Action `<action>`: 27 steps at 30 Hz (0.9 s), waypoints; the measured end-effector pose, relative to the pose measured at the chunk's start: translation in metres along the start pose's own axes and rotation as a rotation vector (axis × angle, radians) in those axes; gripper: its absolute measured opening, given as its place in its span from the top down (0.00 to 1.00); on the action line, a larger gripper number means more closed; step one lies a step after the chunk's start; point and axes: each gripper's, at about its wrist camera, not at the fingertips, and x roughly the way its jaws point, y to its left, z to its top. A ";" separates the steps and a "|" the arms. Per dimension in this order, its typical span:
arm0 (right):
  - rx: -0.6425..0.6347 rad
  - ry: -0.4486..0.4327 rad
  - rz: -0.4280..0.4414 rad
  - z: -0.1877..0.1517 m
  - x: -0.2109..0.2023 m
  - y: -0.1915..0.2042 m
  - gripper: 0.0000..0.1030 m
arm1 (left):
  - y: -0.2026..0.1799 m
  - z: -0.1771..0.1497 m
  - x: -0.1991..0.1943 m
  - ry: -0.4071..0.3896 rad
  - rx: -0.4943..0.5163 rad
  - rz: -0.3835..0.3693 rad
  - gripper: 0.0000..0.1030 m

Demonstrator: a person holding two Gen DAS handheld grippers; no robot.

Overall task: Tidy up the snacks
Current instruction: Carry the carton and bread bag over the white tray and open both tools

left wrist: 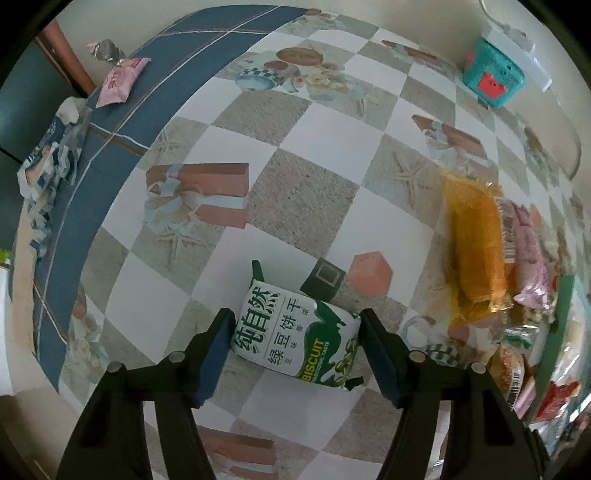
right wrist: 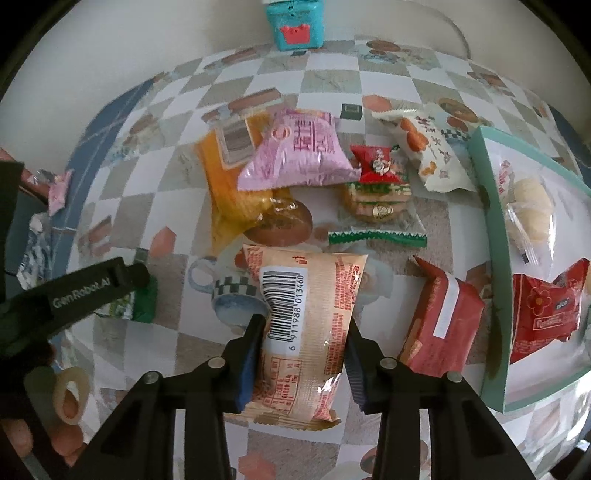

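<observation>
Green-and-white biscuit packet (left wrist: pixel 295 338) lies on the checked tablecloth (left wrist: pixel 303 206) at six o'clock, between the left gripper (left wrist: pixel 293 354) pads, which flank it narrowly; contact is unclear. Right gripper (right wrist: pixel 303 354) pinches the peach barcode packet (right wrist: pixel 306 325). Teal-rimmed tray (right wrist: pixel 495 206) sits at three o'clock.

A table (right wrist: pixel 369 81) is covered by a checkered cloth. Loose snack packets are scattered on it: green biscuit pack (left wrist: pixel 295 339), orange pack (right wrist: pixel 229 184), pink pack (right wrist: pixel 299 155), barcode pack (right wrist: pixel 306 332), red pack (right wrist: pixel 439 321). A teal tray (right wrist: pixel 491 206) and teal box (right wrist: pixel 295 22) are also set there.
</observation>
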 end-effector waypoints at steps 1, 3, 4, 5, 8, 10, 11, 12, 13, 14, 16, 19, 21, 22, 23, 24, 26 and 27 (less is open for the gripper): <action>0.003 -0.006 0.006 0.001 -0.003 -0.001 0.59 | 0.000 0.000 -0.003 -0.004 -0.006 -0.010 0.32; 0.010 -0.017 0.019 0.001 -0.011 -0.003 0.59 | 0.004 0.001 -0.011 -0.019 -0.013 -0.012 0.32; 0.014 -0.028 0.025 0.002 -0.016 -0.004 0.59 | 0.005 0.002 -0.015 -0.028 -0.015 -0.010 0.32; 0.016 -0.035 0.030 0.002 -0.021 -0.004 0.59 | 0.005 0.002 -0.019 -0.036 -0.017 -0.008 0.32; 0.026 -0.053 0.044 0.002 -0.031 -0.005 0.59 | 0.009 0.003 -0.030 -0.056 -0.028 -0.017 0.32; 0.033 -0.058 0.050 0.002 -0.038 -0.007 0.59 | 0.010 0.003 -0.039 -0.072 -0.035 -0.024 0.32; 0.036 -0.062 0.056 0.002 -0.041 -0.007 0.59 | 0.010 0.003 -0.043 -0.081 -0.037 -0.025 0.32; 0.038 -0.066 0.060 0.002 -0.044 -0.007 0.59 | 0.008 0.001 -0.046 -0.089 -0.039 -0.026 0.32; 0.039 -0.069 0.062 0.002 -0.046 -0.006 0.59 | 0.009 0.001 -0.050 -0.097 -0.040 -0.026 0.32; 0.041 -0.076 0.067 0.003 -0.050 -0.007 0.59 | 0.011 0.001 -0.054 -0.106 -0.041 -0.028 0.32; 0.047 -0.090 0.077 0.005 -0.055 -0.007 0.59 | 0.010 -0.001 -0.063 -0.128 -0.044 -0.031 0.32; 0.065 -0.121 0.090 0.007 -0.069 -0.012 0.59 | 0.008 -0.003 -0.074 -0.155 -0.046 -0.039 0.32; 0.078 -0.140 0.087 0.010 -0.076 -0.016 0.59 | 0.004 0.001 -0.079 -0.173 -0.043 -0.036 0.32; 0.086 -0.150 0.083 0.011 -0.080 -0.019 0.59 | 0.001 0.000 -0.083 -0.187 -0.038 -0.031 0.32; 0.093 -0.156 0.082 0.012 -0.083 -0.022 0.59 | -0.001 0.000 -0.087 -0.199 -0.032 -0.025 0.32; 0.103 -0.165 0.082 0.013 -0.086 -0.027 0.59 | -0.004 -0.001 -0.089 -0.208 -0.026 -0.020 0.32; 0.123 -0.175 0.076 0.014 -0.092 -0.035 0.59 | -0.011 -0.003 -0.095 -0.224 -0.013 -0.017 0.32; 0.134 -0.181 0.069 0.015 -0.095 -0.041 0.59 | -0.016 -0.004 -0.098 -0.233 -0.004 -0.023 0.32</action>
